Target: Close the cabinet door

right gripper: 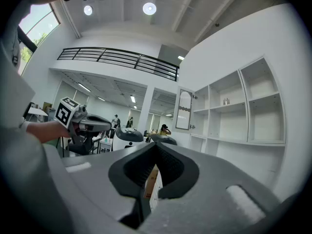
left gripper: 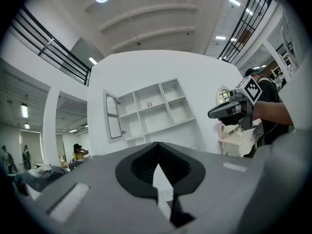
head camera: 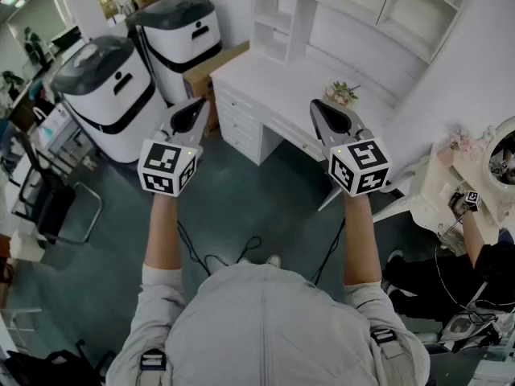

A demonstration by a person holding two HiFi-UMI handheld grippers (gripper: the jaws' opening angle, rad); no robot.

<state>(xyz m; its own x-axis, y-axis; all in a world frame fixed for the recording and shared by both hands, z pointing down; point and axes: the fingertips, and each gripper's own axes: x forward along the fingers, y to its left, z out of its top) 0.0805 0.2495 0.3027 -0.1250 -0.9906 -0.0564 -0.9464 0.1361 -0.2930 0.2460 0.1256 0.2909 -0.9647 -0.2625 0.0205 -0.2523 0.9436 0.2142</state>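
Cabinet door (left gripper: 113,116) is the one to watch, and it stands swung wide open at the left end of the white shelf unit (left gripper: 156,112) that rises off the back edge of the desk (head camera: 273,72). Its arched panel hangs out past the left-hand column of shelves, and the right gripper view shows the same door (right gripper: 184,110) edge-on beside those open shelves. Nothing touches it.

Both arms are stretched out level toward the desk. The left gripper (head camera: 193,104) has its jaws pressed together at the tip, with nothing between them. The right gripper (head camera: 317,104) matches it, jaws together and empty. The two ride side by side and well apart from each other, with the dark floor (head camera: 257,191) below them and the door well off ahead.

On the desk's right end sits a small bunch of flowers (head camera: 343,93). Off the desk's left end a cardboard box (head camera: 216,69) leans by the drawers, next to two large white machines with dark tops (head camera: 100,95).
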